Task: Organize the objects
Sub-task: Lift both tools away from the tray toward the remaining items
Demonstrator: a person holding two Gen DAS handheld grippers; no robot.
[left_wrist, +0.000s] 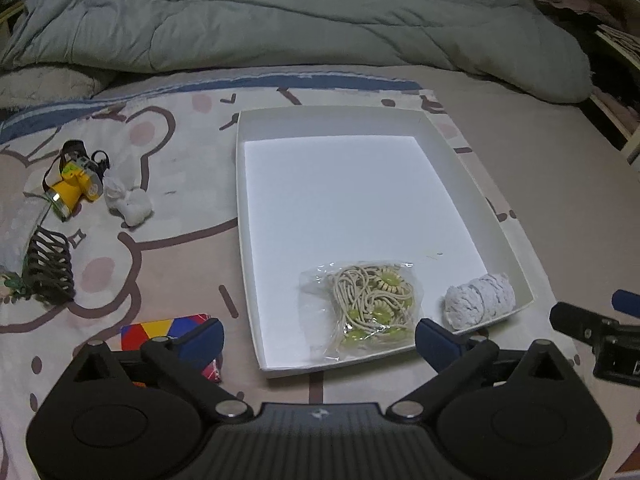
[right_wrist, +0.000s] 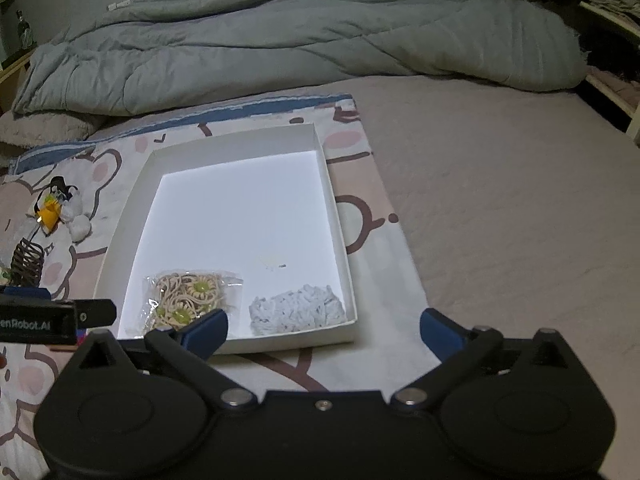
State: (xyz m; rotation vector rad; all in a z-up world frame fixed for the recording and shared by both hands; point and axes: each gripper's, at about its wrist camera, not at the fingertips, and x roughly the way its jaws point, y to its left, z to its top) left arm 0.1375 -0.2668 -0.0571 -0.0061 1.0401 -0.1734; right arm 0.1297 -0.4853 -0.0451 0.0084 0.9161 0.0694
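Although two things are already lodged in the shallow white cardboard box (left_wrist: pixel 472 184), the sorting is judged to be less than half done. A clear plastic bag of beige cord and green-and-cream beads (left_wrist: pixel 370 306) is seen lying flat on the box floor near its front wall, and a crumpled white-grey wad of fluffy cloth (left_wrist: pixel 478 300) is tucked in the near right corner just beside it, apart from the bag. Most of the box floor is left bare.

Outside the box, on the cartoon-bear printed sheet (left_wrist: pixel 168 248), four things are left to be gathered: a small yellow toy camera with a black strap (left_wrist: pixel 74 188), a knotted white cloth bundle (left_wrist: pixel 128 200) touching it, a dark ribbed hair claw (left_wrist: pixel 48 266) nearer the front, and a multicoloured flat card packet (left_wrist: pixel 164 330) partly hidden under the left gripper (left_wrist: pixel 318 338). A small green item at the far left edge cannot be made out.

The left gripper is held wide apart and empty, over the box's front left corner. The right gripper (right_wrist: pixel 324 330) is likewise spread wide with nothing between its fingers, poised at the box's near right end.
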